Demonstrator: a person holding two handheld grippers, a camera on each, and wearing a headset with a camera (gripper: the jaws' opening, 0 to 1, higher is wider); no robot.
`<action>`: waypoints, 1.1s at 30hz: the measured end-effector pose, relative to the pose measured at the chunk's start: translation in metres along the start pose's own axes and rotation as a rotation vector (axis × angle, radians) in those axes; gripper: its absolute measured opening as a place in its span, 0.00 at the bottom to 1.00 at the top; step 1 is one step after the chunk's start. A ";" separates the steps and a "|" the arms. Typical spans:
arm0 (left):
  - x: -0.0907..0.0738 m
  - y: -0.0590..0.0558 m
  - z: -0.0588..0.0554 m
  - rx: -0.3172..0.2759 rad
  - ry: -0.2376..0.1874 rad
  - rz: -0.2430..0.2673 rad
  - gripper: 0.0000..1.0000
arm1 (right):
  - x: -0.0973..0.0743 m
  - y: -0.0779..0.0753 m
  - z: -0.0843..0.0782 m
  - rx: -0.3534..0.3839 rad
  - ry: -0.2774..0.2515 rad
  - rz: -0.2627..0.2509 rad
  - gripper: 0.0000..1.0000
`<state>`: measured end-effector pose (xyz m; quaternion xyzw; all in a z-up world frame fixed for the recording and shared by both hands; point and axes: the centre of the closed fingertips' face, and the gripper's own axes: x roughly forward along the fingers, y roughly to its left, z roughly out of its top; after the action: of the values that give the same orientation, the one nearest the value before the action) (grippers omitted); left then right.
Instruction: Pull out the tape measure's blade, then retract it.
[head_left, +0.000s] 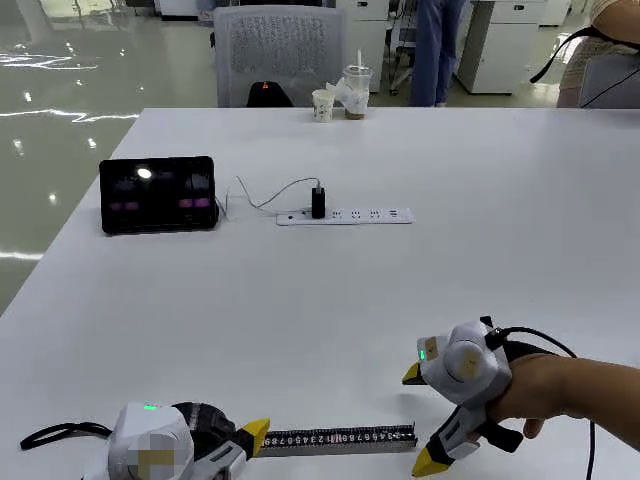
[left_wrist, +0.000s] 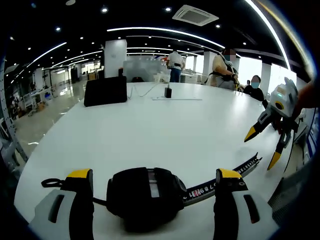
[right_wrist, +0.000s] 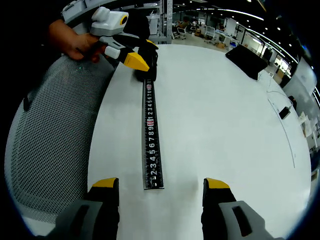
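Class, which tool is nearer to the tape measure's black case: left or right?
Left. The left tool straddles the case, jaws either side with gaps. The right tool sits at the extended blade's free end, away from the case.

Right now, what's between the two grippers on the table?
The tape measure's blade, flat on the table, running from the black case at the left gripper to the right gripper; the head and right gripper views show it.

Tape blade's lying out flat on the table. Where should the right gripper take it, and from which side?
Best bet: grip the blade at its free end, coming in along its length, the way the open right gripper faces. It lies flat and narrow, so the jaws can close on its two long edges.
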<state>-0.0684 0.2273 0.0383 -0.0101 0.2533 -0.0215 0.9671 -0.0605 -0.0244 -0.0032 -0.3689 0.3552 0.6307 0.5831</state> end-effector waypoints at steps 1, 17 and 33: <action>0.000 0.000 0.000 0.001 0.000 -0.002 0.99 | 0.000 0.000 -0.001 0.000 0.002 -0.002 0.64; 0.001 -0.002 -0.001 0.016 0.005 -0.003 0.99 | 0.004 0.008 -0.005 -0.015 0.022 0.029 0.32; 0.001 -0.001 0.001 0.009 -0.005 0.005 0.99 | 0.009 0.010 -0.007 -0.051 0.048 0.036 0.13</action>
<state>-0.0669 0.2267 0.0390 -0.0054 0.2507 -0.0201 0.9678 -0.0707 -0.0267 -0.0142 -0.3921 0.3593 0.6409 0.5536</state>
